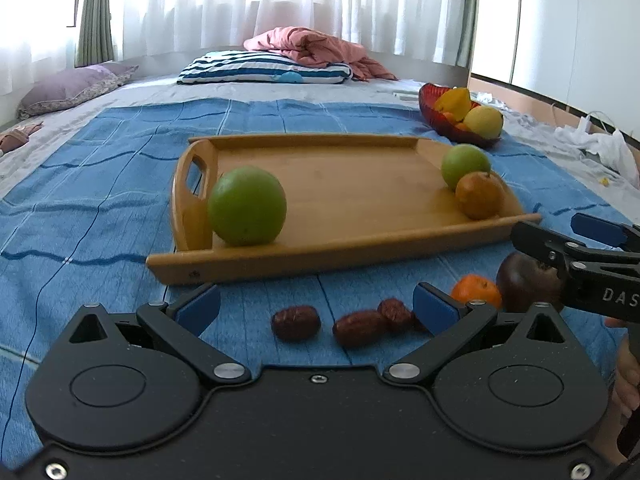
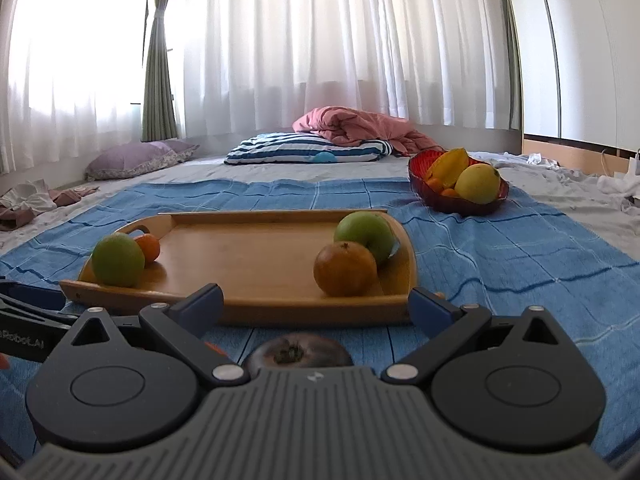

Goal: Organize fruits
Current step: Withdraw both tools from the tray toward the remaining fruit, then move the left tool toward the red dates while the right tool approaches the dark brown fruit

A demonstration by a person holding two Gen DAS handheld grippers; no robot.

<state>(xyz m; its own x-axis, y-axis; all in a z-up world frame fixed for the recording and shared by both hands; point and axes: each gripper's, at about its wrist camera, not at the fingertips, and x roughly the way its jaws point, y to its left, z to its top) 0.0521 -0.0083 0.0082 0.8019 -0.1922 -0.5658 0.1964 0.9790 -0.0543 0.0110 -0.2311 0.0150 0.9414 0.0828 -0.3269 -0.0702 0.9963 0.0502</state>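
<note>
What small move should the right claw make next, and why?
Probably ease the right claw slightly forward and down, then close on the dark fruit. Its jaws stand wide open and empty, and that fruit lies on the blue cloth centred between them, just short of the wooden tray. The left claw, also open, faces the dates, so it is not competing.

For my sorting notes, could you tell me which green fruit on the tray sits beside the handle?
The left green fruit, alone by the handle; the other touches a brown-orange fruit.
</note>
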